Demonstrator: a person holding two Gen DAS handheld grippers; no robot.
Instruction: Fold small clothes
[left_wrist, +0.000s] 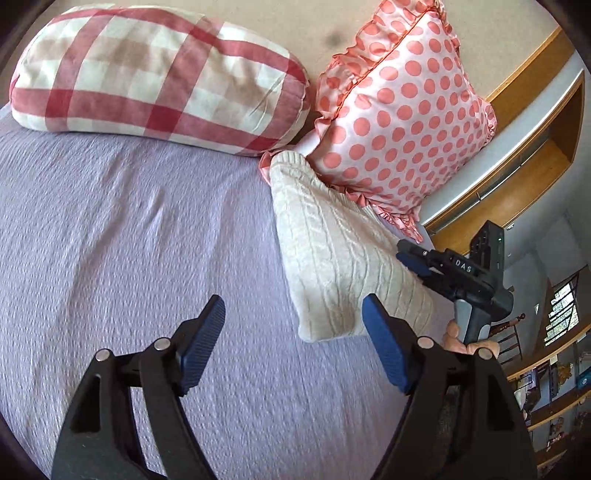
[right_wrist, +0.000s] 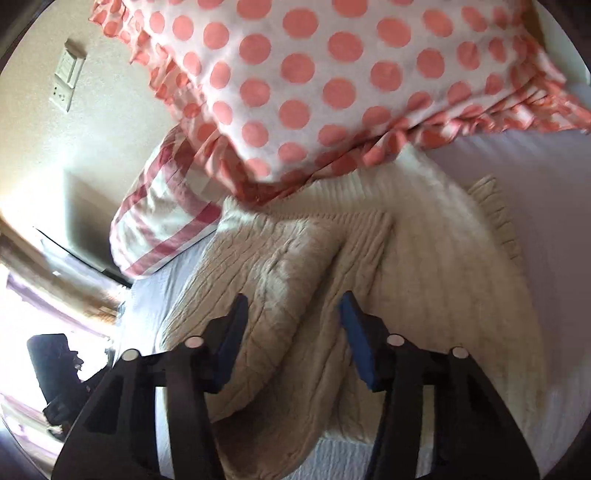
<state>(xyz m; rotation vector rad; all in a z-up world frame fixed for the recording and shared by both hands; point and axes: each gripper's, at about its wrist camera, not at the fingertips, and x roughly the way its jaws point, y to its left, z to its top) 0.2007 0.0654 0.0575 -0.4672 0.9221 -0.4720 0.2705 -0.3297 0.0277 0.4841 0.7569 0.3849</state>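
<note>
Bed cover (left_wrist: 129, 229) lies bare across the left and near areas, giving open passage there. Far side is blocked by the checked pillow (left_wrist: 159, 74) at left and the dotted pillow (left_wrist: 402, 118) at right. The dotted pillow's frill overlaps the far end of the cream sweater (left_wrist: 340, 251). Right gripper (left_wrist: 417, 266) occupies the sweater's right edge.

A cream cable-knit sweater (left_wrist: 332, 254) lies on a lilac textured bedspread (left_wrist: 129, 240). At twelve o'clock sits a red-and-white checked pillow (left_wrist: 159, 74); at one o'clock, a white frilled cushion with coral polka dots (left_wrist: 402, 110).
</note>
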